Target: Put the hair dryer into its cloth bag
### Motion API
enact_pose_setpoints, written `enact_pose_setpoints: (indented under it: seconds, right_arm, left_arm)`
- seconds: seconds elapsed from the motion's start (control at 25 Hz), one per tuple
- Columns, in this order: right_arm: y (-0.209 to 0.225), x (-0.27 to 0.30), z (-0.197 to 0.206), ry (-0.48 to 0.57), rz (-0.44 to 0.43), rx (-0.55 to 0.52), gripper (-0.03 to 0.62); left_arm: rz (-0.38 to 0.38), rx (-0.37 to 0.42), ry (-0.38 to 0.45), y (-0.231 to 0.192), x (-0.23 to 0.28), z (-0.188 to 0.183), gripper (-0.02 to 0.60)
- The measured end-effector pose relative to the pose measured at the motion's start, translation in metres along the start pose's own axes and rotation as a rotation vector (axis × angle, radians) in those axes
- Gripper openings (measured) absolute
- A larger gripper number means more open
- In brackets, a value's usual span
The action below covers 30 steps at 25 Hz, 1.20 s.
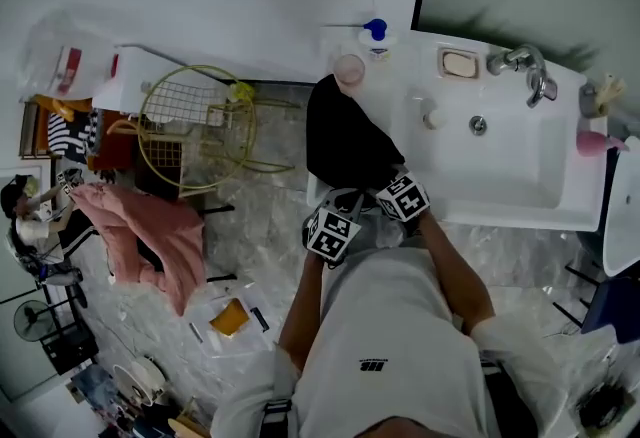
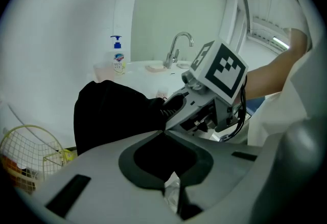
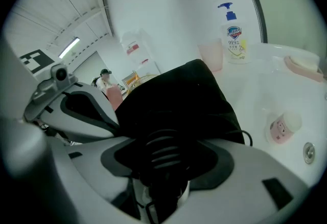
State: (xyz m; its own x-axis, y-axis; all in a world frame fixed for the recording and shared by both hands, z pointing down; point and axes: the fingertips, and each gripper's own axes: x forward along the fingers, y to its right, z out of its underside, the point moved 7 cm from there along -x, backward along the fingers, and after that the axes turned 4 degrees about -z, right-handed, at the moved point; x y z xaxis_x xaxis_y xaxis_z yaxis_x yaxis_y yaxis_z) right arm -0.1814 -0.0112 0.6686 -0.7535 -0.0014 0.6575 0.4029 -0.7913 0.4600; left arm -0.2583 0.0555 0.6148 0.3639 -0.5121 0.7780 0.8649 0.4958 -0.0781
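While the cloth bag (image 1: 345,136) lies draped over the desk (image 1: 410,76) edge beside the sink (image 1: 510,156), its black fabric is pinched in the fully closed left claw (image 2: 164,132). The right claw (image 3: 166,138) is spread wide around the ribbed black end of the hair dryer (image 3: 162,159); the pads are not seen pressing. The rest of the dryer is judged to be inside the bag, straight ahead of the right claw, long axis along its pointing line. The final push is best made by the right hand.
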Motion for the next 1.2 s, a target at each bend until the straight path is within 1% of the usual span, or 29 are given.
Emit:
enact_pose_setpoints:
  seconds: [0.08,0.32,0.48,0.6,0.76,0.88,1.08,1.2]
  right_arm:
    - [-0.003,0.000,0.000,0.024,0.025,0.004,0.270]
    - [-0.006,-0.003,0.001,0.031,0.132,-0.015,0.278]
    - [-0.012,-0.006,0.002,0.018,0.189,-0.026,0.291]
    - [-0.015,-0.012,0.013,-0.005,0.212,-0.030,0.296]
    - [-0.022,-0.029,0.030,-0.007,0.220,-0.025,0.298]
    - [-0.027,-0.043,0.041,-0.021,0.212,-0.047,0.298]
    - [-0.028,-0.063,0.062,-0.037,0.174,-0.079,0.298]
    - [-0.025,-0.069,0.075,-0.060,0.142,-0.104,0.298]
  left_arm:
    - [0.040,0.010,0.012,-0.008,0.001,0.006,0.023]
    - [0.146,0.078,0.041,-0.017,0.008,0.011,0.023]
    - [0.196,0.097,0.064,-0.021,0.007,0.011,0.023]
    - [0.220,0.097,0.083,-0.021,0.006,0.008,0.023]
    - [0.225,0.083,0.105,-0.019,0.003,0.003,0.023]
    - [0.211,0.062,0.125,-0.019,-0.001,-0.001,0.023]
    - [0.179,0.020,0.125,-0.014,-0.005,-0.004,0.023]
    - [0.165,-0.015,0.144,-0.006,-0.009,-0.013,0.023]
